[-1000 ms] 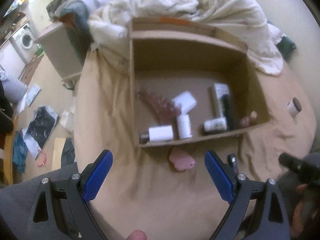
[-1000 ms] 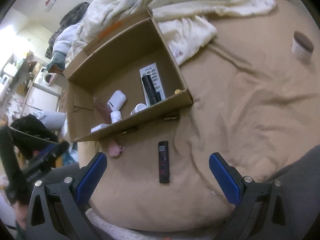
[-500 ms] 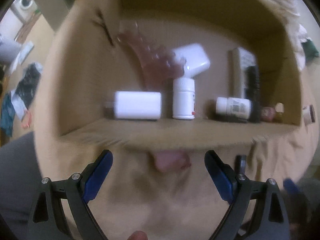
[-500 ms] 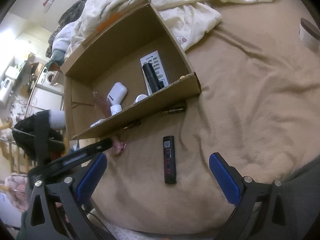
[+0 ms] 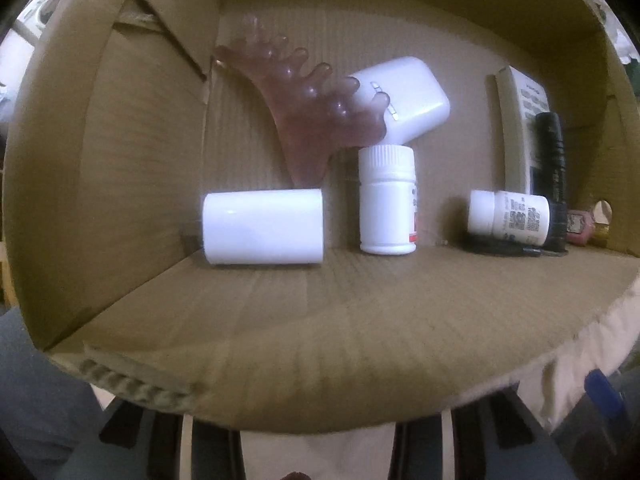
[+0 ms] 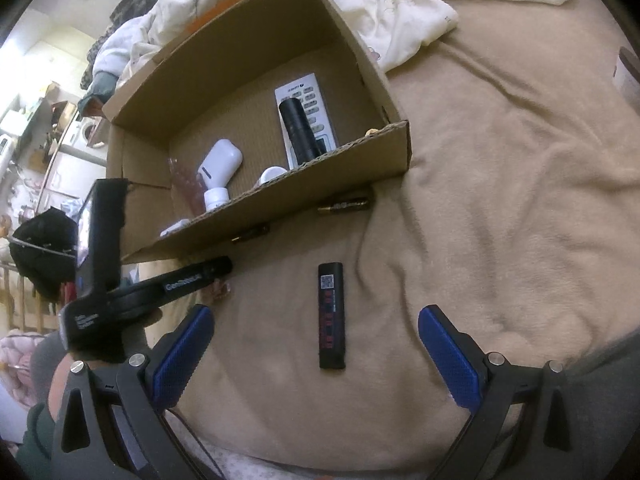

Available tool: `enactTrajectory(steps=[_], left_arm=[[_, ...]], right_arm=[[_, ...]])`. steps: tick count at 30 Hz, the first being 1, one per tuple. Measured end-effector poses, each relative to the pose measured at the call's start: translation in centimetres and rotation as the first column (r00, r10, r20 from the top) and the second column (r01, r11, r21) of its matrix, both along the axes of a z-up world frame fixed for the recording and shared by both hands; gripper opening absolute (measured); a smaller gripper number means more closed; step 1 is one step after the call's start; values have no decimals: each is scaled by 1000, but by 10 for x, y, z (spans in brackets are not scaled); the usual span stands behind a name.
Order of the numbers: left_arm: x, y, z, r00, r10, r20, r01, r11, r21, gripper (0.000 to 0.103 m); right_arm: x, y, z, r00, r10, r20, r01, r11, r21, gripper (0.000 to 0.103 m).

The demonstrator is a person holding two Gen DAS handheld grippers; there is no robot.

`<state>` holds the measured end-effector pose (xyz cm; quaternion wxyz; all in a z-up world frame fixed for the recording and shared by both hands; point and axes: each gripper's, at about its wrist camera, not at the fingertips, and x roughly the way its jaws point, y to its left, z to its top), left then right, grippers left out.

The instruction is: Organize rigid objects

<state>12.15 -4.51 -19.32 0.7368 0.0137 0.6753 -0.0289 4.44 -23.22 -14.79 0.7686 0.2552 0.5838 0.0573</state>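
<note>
since a second ago my left gripper (image 6: 216, 270) has dropped low against the near wall of the cardboard box (image 5: 320, 320), whose wall now hides its fingers in the left wrist view, so i cannot tell how its jaws stand. from the right wrist view its tip lies by the pink object (image 6: 220, 290) on the beige blanket (image 6: 500, 220). my right gripper (image 6: 316, 358) hangs released, its blue pads wide apart around the black stick (image 6: 331, 315) without touching it. inside the box lie a white cylinder (image 5: 262, 226), an upright white bottle (image 5: 387, 200), a pink comb (image 5: 304, 112), a white case (image 5: 404, 98) and a remote (image 5: 520, 120).
</note>
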Motion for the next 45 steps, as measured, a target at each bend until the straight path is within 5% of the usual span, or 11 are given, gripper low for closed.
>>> enactTrajectory(steps=[10,17,23,29,31,33,35,41,45], left_arm=[[-33,-3,41,988,-132,76,131,991,17,33],[-62,15,91,962,-212,174,211,977,26,33],[-52,32,83,956,-205,211,200,979,43,33],[-38,41,70,977,-140,159,149,988,-40,33],[-39,40,71,975,-147,165,154,987,-34,10],[-39,40,69,976,-144,162,152,988,-37,10],[-39,38,68,977,-146,156,154,987,-39,7],[-37,33,60,980,-155,123,163,985,-64,5],[-36,38,61,982,-138,129,150,985,-88,4]], right_arm=[[2,-2,-7,999,-11,-30,10,1000,-29,103],[48,12,-15,999,30,-45,-38,977,-209,103],[85,32,-37,993,81,-83,-106,924,-368,103],[102,40,-63,986,107,-127,-150,906,-397,103],[104,41,-67,986,114,-124,-155,902,-402,103],[105,40,-68,986,119,-118,-156,906,-394,103],[104,41,-66,985,133,-109,-166,900,-402,97],[89,42,-56,986,146,-74,-164,881,-444,48],[77,30,-50,990,130,-61,-144,897,-418,45]])
